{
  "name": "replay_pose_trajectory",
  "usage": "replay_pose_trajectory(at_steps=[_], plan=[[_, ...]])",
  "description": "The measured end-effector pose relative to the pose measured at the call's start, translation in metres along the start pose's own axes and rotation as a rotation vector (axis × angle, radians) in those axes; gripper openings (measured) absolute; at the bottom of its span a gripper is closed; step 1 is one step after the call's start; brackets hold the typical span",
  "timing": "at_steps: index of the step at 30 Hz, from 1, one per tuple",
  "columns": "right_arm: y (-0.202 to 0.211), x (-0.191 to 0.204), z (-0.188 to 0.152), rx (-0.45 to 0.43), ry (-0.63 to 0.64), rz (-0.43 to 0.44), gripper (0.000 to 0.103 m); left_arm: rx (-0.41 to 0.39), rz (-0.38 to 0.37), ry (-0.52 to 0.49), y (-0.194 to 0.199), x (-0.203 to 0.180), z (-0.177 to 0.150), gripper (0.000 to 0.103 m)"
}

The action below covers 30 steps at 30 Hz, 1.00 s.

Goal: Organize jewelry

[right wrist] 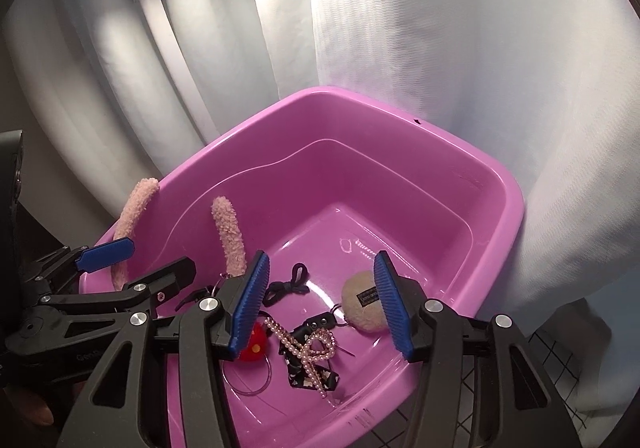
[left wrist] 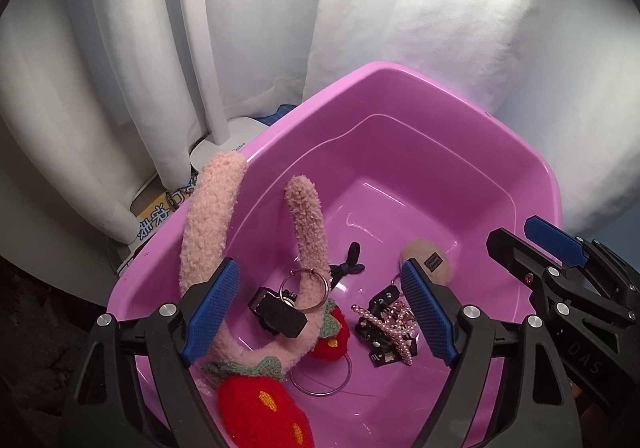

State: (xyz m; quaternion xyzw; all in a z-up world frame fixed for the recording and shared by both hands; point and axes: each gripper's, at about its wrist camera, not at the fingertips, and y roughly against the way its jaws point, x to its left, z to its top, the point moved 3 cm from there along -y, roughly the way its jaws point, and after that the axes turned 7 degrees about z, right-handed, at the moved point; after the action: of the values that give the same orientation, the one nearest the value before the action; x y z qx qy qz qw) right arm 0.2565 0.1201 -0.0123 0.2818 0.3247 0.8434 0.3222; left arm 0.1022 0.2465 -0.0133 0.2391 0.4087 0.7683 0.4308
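White curtain folds [right wrist: 420,48] are seen behind a pink plastic tub [right wrist: 460,184], over which both tongs are held. The left gripper [left wrist: 320,312] is spread wide with nothing pinched; the fuzzy pink headband [left wrist: 308,232] with red strawberries [left wrist: 260,412] lies between and below its pads, one end leaning on the tub rim beyond the left pad. The right gripper [right wrist: 320,304] is also parted and empty, with the pearl hair clip [right wrist: 308,348] on a black patterned piece directly below its gap and a beige plush keyring [right wrist: 364,304] just inside its right pad. A snag is likely (pearls, black cord [right wrist: 288,288] and wire rings [left wrist: 320,380] overlap), so one pick could drag neighbours. The black block [left wrist: 278,314] by the key ring cannot be identified, and the strawberries are partly cut off by the fingers
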Motion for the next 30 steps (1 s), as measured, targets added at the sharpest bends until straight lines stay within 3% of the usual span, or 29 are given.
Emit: replay_pose_trajectory(at_steps=[12,21,30], plan=[[0.011,0.003,-0.004,-0.017,0.007,-0.021,0.054,-0.022,0.023,-0.002,0.01,0.004,0.0,0.082],[0.024,0.001,-0.006,-0.031,-0.008,-0.032,0.065,-0.034,0.028,0.005,0.018,0.005,0.001,0.083],[0.03,0.002,-0.008,-0.027,-0.008,-0.031,0.065,-0.026,0.027,0.016,0.019,0.007,0.002,0.083]])
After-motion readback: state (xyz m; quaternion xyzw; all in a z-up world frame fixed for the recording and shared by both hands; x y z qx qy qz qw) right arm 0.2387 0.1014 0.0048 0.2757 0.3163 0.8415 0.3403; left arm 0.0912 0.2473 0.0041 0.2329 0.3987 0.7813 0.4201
